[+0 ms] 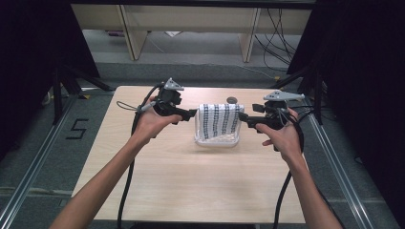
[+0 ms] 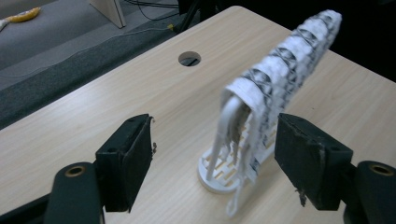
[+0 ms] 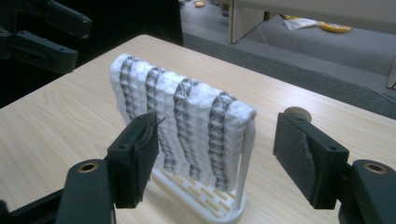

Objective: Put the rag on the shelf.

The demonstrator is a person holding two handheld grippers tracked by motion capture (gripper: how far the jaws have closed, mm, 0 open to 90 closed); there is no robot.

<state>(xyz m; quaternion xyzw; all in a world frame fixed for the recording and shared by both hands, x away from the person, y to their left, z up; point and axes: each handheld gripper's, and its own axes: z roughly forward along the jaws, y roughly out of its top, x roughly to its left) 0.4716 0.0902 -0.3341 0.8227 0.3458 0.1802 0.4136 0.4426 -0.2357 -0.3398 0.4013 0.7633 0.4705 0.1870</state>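
Observation:
A white cloth with dark woven stripes [image 1: 218,120] hangs folded over a small white plastic rack [image 1: 216,140] in the middle of the table. My left gripper [image 1: 192,113] is at the cloth's left end, open, jaws straddling the rack's end without touching it; in the left gripper view the cloth [image 2: 280,70] drapes over the rack's hoop [image 2: 223,140]. My right gripper [image 1: 242,118] is at the cloth's right end, open; in the right gripper view the cloth [image 3: 182,116] and the rack's slatted base [image 3: 205,196] lie between the jaws.
The light wooden table [image 1: 191,181] has a round cable hole [image 1: 232,99] behind the rack. Black curtains flank both sides, and wooden table legs [image 1: 136,38] stand on the grey floor beyond. Cables trail from both grippers over the table's near edge.

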